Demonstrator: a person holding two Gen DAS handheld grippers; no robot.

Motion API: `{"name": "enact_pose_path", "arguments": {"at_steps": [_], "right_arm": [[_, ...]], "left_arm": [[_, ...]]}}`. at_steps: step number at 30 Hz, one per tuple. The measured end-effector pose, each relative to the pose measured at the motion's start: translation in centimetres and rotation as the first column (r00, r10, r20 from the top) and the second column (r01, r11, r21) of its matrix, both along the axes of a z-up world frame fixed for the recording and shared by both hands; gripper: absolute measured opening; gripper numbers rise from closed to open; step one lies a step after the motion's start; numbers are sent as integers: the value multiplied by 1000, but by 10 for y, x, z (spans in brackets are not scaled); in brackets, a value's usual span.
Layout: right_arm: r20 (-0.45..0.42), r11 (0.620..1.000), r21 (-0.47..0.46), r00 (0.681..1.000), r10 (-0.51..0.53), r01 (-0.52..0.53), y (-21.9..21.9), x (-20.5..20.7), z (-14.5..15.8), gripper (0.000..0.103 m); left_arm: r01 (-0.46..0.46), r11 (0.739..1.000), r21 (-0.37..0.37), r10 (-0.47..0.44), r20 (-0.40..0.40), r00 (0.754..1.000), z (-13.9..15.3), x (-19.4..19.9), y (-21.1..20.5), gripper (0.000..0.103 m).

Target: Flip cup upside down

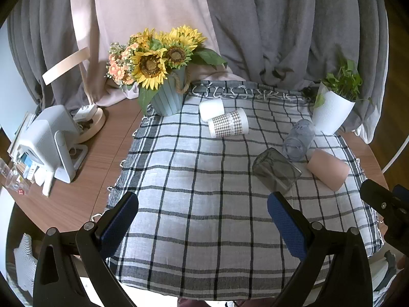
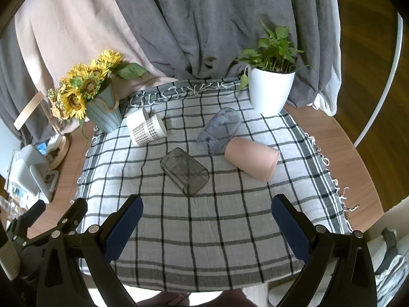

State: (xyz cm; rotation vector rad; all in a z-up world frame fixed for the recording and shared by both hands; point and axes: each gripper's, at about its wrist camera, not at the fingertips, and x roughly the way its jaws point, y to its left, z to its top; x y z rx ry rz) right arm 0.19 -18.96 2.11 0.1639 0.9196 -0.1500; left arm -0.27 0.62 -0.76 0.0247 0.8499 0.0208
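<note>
Ahead of both wide-open grippers, left gripper [image 1: 203,227], right gripper [image 2: 207,227], smoky grey cup [image 2: 184,174] on its side, pink cup [image 2: 251,158] beside it, checked cloth [image 2: 204,243] beneath.

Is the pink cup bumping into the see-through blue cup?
Touching. In the right wrist view the pink cup's closed end sits right against the clear blue cup, with no checked cloth showing between them.
</note>
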Motion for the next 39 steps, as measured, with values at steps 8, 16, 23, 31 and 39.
{"name": "enact_pose_path", "arguments": {"at_steps": [8,16,23,31,39], "right_arm": [[1,1000,0,1000,0,0,1,0,0,101],[0,1000,-1,1000,1,-1,1,0,-1,101],[-1,1000,-2,1000,1,-1,2,0,-2,101],[-3,1000,-2,1000,1,-1,1,1,-2,101],[-5,1000,-2,1000,1,-1,0,3,-2,101]], "left_arm": [[-2,1000,0,2,-6,1000,1,2,1,103],[-1,1000,-1,1,-7,1000,0,1,2,103],[0,1000,0,0,-6,1000,1,2,2,103],[-2,1000,-1,2,-12,1000,-1,3,6,103],[1,1000,2,-1,-10,1000,-1,4,7,103]]}}
